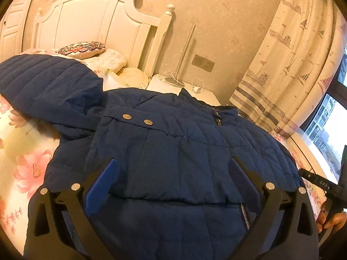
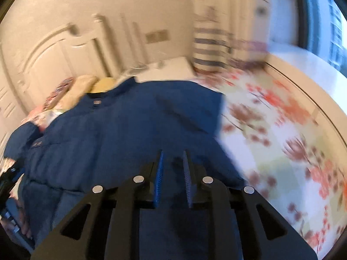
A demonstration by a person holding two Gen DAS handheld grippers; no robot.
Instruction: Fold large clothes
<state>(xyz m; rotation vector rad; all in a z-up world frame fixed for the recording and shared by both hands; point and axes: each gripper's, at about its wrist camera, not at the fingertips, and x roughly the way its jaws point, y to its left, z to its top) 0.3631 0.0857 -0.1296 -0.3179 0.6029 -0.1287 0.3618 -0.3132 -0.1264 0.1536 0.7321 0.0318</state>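
Left wrist view: left gripper [image 1: 173, 179] hangs spread wide over the blue jacket [image 1: 173, 143], hood at ten o'clock, likely to pin it; right gripper [image 2: 172, 178], nearly together, holds nothing I can see.

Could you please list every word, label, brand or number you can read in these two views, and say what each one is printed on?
"DAS": light letters on the black body of the right gripper, at the right edge of the left wrist view; any further letters are cut off or unreadable.
Blue jacket: no readable label.
Right wrist view: motion-blurred, no readable text.
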